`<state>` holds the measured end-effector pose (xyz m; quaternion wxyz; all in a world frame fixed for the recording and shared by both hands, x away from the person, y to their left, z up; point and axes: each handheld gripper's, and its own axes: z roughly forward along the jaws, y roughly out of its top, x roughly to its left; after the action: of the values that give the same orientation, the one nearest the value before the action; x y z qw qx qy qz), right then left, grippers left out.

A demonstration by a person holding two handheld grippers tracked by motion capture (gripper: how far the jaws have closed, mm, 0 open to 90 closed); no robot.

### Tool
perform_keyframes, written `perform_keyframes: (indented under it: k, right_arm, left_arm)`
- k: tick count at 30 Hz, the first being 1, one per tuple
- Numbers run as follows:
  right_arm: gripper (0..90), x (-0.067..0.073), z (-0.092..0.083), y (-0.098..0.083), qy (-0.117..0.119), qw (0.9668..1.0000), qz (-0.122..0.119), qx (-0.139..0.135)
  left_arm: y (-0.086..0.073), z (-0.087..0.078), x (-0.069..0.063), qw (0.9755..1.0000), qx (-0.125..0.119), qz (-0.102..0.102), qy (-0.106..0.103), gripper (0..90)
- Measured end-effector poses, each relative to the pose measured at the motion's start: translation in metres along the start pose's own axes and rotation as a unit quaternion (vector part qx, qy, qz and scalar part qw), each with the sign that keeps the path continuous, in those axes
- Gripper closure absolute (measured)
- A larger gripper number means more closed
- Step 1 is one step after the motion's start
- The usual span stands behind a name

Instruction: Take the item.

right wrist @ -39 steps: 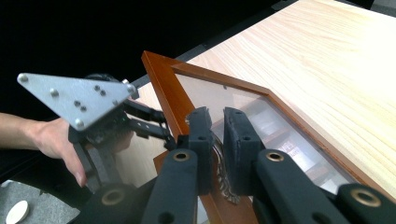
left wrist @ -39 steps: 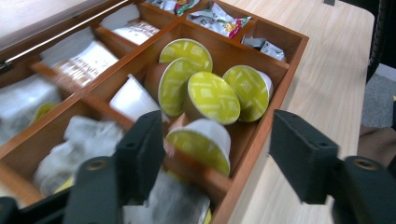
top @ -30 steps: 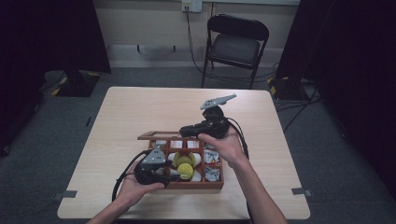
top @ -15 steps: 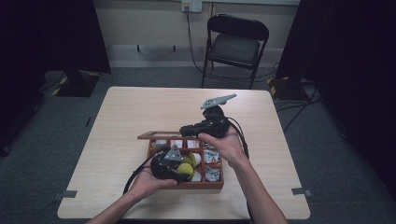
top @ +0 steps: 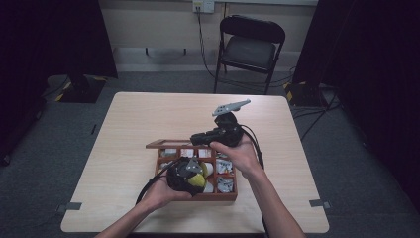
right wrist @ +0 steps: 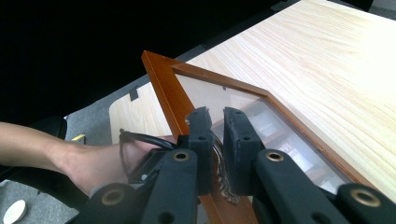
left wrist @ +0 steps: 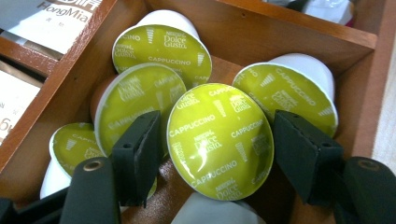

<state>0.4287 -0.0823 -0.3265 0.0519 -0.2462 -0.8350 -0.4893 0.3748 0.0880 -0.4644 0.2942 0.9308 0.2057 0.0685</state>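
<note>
A wooden compartment box (top: 218, 197) sits at the table's near middle. My right gripper (top: 195, 138) is shut on the edge of its glass lid (top: 166, 144), holding it raised; the right gripper view shows both pads (right wrist: 236, 135) pinching the lid's wooden frame (right wrist: 161, 79). My left gripper (top: 198, 177) points down into a compartment of green cappuccino capsules. Its jaws have just been opening. One capsule (left wrist: 219, 140) faces up in the gap between the pads (left wrist: 137, 158), and I see no pad pressing on it. Several more capsules (left wrist: 161, 44) lie around it.
Neighbouring compartments hold white packets (top: 224, 166) and tea sachets (left wrist: 42, 18). The box walls (left wrist: 299, 32) stand close around the left jaws. The table (top: 148, 119) is bare beyond the box. A black chair (top: 251, 47) stands behind the table. Cables trail from both grippers.
My left gripper has moved right from the box's left edge to above the capsule compartment and dipped slightly. The right gripper and lid have kept still.
</note>
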Motion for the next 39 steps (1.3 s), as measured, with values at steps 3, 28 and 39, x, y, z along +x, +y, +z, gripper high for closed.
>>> perform_keyframes:
  k: [3, 28, 39]
  right_arm:
    - [82.4, 0.0, 0.0, 0.0, 0.0, 1.0, 0.0, 0.0]
    - [82.4, -0.001, 0.0, 0.0, 0.002, 1.0, 0.003, 0.0]
    - [82.4, -0.001, 0.0, 0.0, 0.002, 1.0, 0.004, -0.001]
  left_arm:
    - [0.001, 0.002, 0.0, 0.9999, 0.009, 0.01, 0.004, 34.6]
    - [0.001, -0.001, 0.001, 1.0, -0.002, 0.005, -0.004, 40.1]
    - [0.0, -0.009, 0.0, 0.9998, -0.018, -0.006, 0.002, 40.2]
